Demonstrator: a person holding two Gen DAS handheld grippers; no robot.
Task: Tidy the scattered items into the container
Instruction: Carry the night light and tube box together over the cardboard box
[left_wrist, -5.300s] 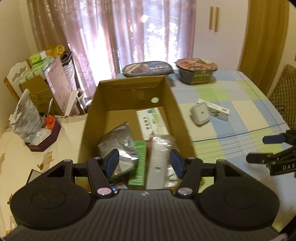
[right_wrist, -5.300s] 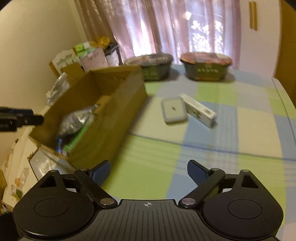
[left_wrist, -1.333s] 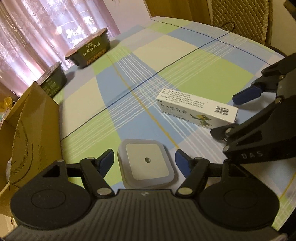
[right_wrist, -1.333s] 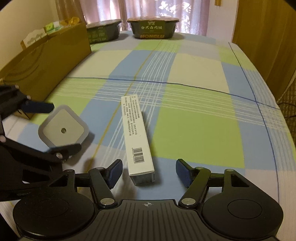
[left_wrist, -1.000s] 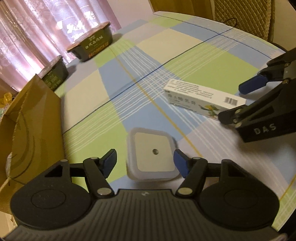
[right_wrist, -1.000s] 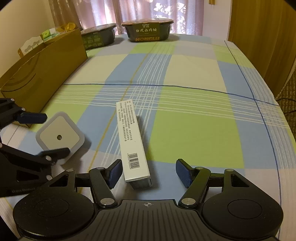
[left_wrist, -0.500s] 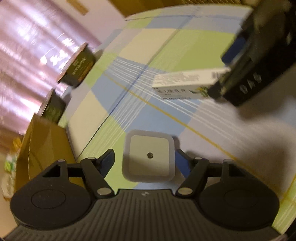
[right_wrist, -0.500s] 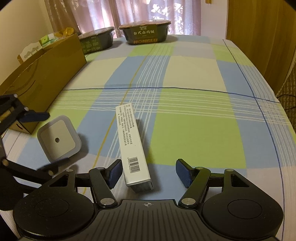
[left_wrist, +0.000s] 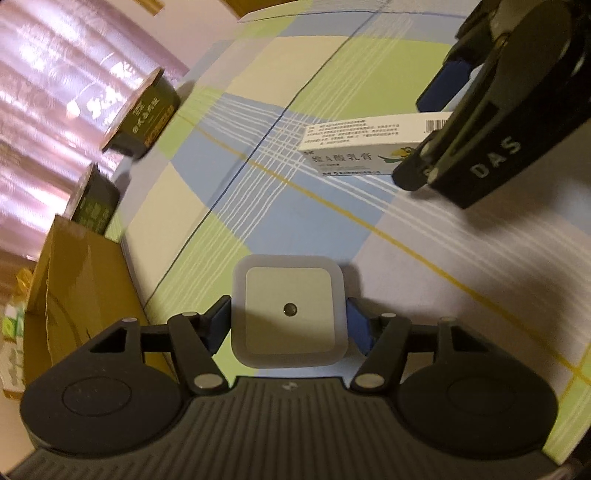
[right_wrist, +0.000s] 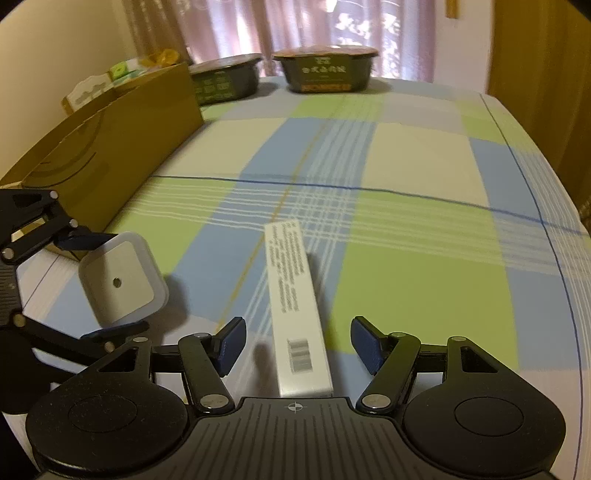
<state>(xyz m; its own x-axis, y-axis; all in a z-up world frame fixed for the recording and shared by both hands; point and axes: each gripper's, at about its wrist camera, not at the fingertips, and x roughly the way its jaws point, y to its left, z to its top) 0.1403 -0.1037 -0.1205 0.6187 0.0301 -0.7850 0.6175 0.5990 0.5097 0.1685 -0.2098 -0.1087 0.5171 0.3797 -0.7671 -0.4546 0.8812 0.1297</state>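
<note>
The square white night light (left_wrist: 290, 310) (rounded corners, small dark dot at centre) sits tilted, clamped between the left gripper (left_wrist: 289, 325) pads above the checked tablecloth (right_wrist: 406, 166). The right gripper (right_wrist: 297, 345) gapes around the long white box (right_wrist: 295, 306), untouched; cardboard box (right_wrist: 110, 147) lies left, open cloth beyond.

I am seeing one white square plastic device (left_wrist: 289, 309), one long white cardboard carton (right_wrist: 297, 314), one brown cardboard box (right_wrist: 110, 147), and two dark round instant-noodle bowls (right_wrist: 327, 74) (right_wrist: 225, 81).
</note>
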